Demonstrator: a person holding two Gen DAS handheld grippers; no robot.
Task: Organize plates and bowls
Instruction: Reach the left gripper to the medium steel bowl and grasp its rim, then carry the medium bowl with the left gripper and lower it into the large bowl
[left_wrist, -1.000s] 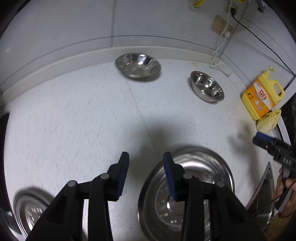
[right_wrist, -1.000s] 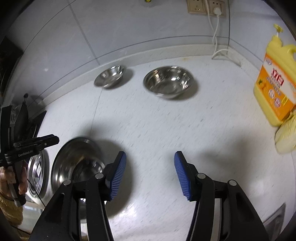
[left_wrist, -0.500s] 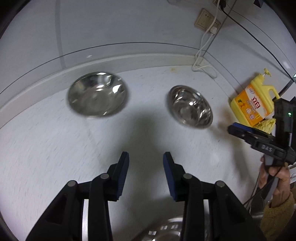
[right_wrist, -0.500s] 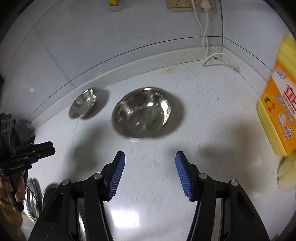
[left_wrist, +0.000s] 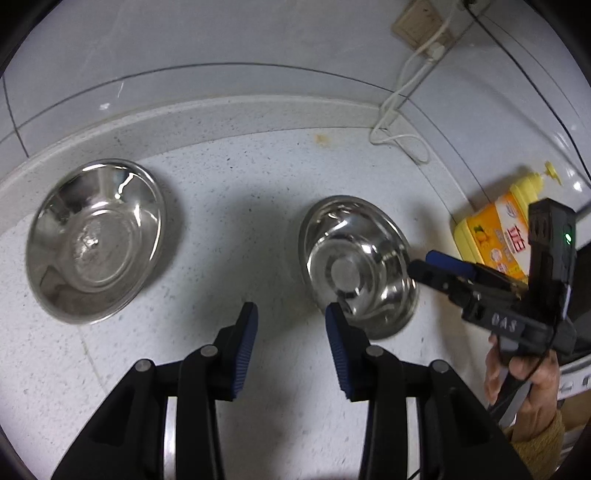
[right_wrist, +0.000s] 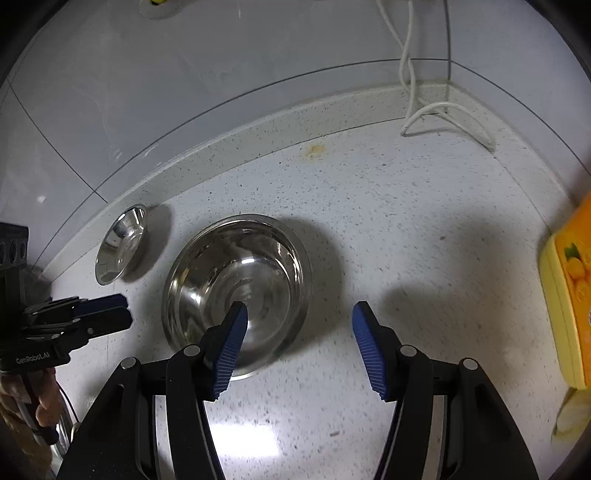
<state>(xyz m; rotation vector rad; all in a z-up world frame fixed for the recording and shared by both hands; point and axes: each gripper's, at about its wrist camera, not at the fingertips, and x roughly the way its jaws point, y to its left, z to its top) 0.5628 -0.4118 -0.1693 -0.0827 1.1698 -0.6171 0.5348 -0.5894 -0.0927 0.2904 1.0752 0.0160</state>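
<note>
Both tongs, left tongs (left_wrist: 291, 325) and right tongs (right_wrist: 298, 325), are hanging open and empty over my speckled surface (right_wrist: 406, 229). Right ones have just been widening. Two steel bowls (right_wrist: 236, 291) (left_wrist: 94, 240) are sitting near the wall; the detergent bottle (right_wrist: 570, 295) is getting cut off.

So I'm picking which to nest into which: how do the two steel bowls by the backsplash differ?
The left bowl is wider and shallower, with a broad flat base; the right bowl is narrower, with steeper walls. The left bowl sits against the backsplash, the right bowl farther out on the counter, nearer the detergent jug. Both are shiny steel, upright and empty.
</note>
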